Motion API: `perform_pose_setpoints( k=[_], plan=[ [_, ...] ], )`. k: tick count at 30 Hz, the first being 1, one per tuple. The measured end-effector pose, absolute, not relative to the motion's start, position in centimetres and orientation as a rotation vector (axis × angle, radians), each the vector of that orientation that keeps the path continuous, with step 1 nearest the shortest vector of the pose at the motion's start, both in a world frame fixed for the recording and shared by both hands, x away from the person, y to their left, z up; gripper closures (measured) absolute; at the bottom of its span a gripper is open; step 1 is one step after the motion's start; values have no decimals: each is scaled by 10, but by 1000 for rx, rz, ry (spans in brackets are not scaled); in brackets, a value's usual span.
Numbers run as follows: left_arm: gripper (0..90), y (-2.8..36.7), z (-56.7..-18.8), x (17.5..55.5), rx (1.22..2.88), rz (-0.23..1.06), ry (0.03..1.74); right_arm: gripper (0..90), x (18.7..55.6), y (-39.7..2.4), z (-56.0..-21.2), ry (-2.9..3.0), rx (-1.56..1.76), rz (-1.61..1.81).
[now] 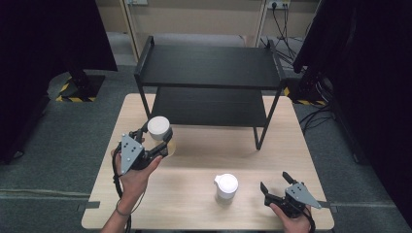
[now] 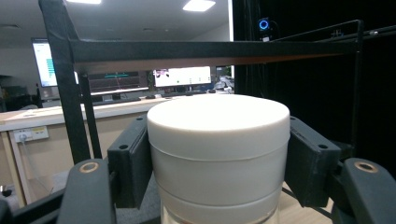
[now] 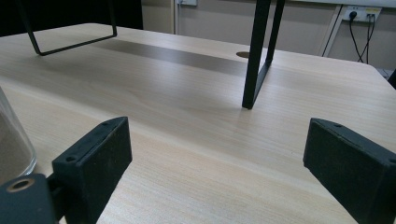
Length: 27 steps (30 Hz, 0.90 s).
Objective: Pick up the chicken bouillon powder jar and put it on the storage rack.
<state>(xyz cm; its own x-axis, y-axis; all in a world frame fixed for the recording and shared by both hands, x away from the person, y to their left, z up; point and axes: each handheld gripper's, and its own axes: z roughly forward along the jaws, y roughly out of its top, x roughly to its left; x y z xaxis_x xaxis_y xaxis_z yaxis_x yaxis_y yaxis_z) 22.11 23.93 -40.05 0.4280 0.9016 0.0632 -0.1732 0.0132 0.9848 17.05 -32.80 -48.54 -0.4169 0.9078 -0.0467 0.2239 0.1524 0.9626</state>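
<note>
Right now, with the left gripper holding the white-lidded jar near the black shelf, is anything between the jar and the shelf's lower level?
Nothing visible. The left gripper grips the jar at the shelf's front left post; the lower level lies bare behind it.
</note>
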Motion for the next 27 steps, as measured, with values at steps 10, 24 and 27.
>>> perform_pose_setpoints(
  k=[10, 24, 27],
  plan=[
    [336, 234, -383, 229, 1248, 1002, 738, 81, 171, -328, -485, 1761, 1086, 1300],
    [336, 230, -364, 238, 1213, 1030, 736, 81, 171, -328, -486, 1761, 1087, 1302],
    [337, 230, -362, 239, 1206, 1033, 736, 81, 171, -328, -486, 1760, 1088, 1302]
  ],
)
